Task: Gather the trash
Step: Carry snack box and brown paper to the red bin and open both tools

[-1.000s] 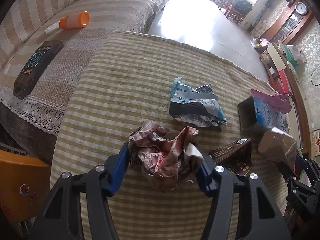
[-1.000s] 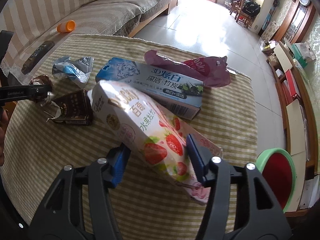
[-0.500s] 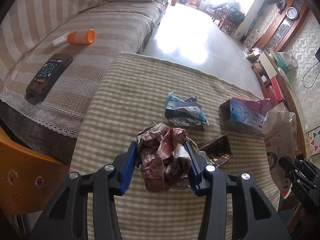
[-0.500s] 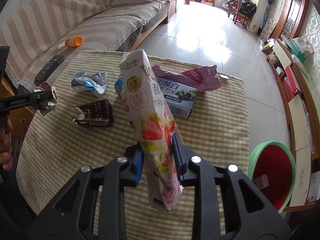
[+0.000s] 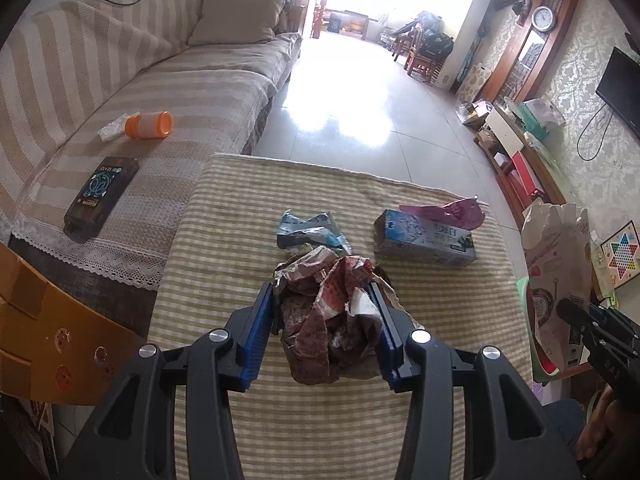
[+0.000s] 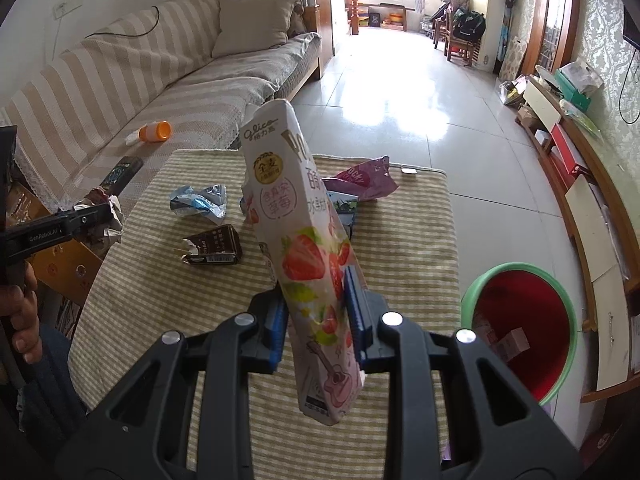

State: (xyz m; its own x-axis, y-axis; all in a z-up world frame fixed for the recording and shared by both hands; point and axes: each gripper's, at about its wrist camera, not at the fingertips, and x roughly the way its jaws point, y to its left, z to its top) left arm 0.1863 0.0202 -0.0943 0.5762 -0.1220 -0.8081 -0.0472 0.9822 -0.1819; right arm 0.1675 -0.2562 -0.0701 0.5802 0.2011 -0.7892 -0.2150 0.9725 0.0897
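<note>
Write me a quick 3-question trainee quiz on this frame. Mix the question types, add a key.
1. True or false: the left gripper is shut on the crumpled wrapper.
2. What does the right gripper hold? A) toothpaste box B) strawberry snack box C) dark packet
3. In the right wrist view, on which side of the table does the red bin stand?

Key
1. True: both blue pads press on the wrapper.
2. B: the strawberry snack box is clamped upright between the pads; the toothpaste box and the dark packet lie on the table.
3. To its right, on the floor, with a green rim.
</note>
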